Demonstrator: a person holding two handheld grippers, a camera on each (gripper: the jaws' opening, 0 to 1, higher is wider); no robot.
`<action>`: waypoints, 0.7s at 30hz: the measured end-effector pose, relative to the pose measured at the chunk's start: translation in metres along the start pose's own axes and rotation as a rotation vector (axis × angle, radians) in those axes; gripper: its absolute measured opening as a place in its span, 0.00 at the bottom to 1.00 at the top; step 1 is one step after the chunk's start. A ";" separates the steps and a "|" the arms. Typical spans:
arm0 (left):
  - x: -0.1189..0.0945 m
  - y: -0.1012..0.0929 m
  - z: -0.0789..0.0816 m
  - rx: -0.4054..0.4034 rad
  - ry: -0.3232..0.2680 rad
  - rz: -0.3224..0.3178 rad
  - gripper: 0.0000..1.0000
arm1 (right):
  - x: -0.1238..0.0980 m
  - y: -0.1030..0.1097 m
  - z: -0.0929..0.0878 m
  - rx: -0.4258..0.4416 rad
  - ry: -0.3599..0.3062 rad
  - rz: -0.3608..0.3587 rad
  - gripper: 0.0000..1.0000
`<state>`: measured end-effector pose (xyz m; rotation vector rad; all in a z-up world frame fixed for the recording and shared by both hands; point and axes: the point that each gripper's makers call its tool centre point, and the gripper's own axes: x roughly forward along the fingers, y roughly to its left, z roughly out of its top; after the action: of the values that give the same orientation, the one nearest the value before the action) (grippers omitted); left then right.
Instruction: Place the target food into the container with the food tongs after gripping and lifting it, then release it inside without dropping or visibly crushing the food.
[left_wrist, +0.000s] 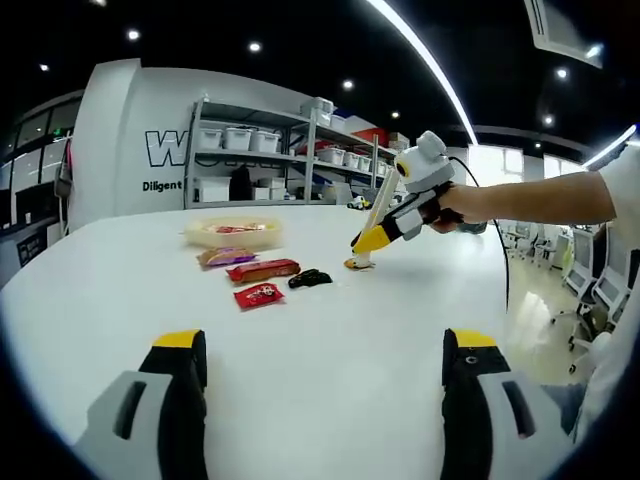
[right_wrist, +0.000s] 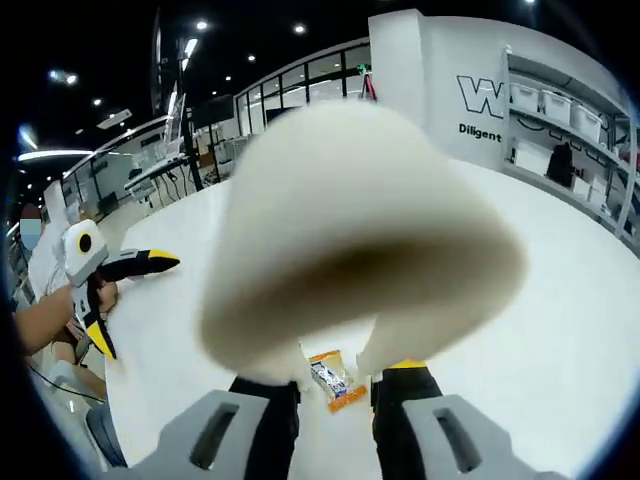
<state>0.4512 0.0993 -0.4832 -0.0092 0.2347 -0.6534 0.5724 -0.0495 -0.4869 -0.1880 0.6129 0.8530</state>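
On the white table (left_wrist: 330, 350) the cream container (left_wrist: 232, 232) sits just behind four snack packets (left_wrist: 262, 270). Beside those packets, the right gripper (left_wrist: 362, 252) clamps cream food tongs (right_wrist: 360, 250) whose tips straddle an orange-wrapped snack (right_wrist: 334, 380). Nearer, the left gripper (left_wrist: 325, 370) hangs wide open, empty.

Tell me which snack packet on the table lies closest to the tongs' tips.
The small orange packet, lying right under the cream tongs that the right hand-held gripper holds. The purple packet and the two red packets lie farther off, near the bowl.
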 end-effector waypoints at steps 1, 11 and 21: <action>0.000 0.000 0.000 0.000 0.001 0.000 0.96 | -0.001 -0.001 -0.003 0.059 0.027 -0.024 0.13; 0.000 0.000 0.000 -0.005 0.004 -0.003 0.96 | -0.010 0.001 0.020 0.033 -0.048 -0.038 0.12; -0.001 0.000 0.001 -0.003 -0.006 -0.007 0.96 | -0.006 -0.011 0.061 0.038 -0.098 -0.047 0.13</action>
<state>0.4511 0.0996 -0.4821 -0.0151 0.2302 -0.6595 0.6038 -0.0365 -0.4354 -0.1247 0.5313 0.8002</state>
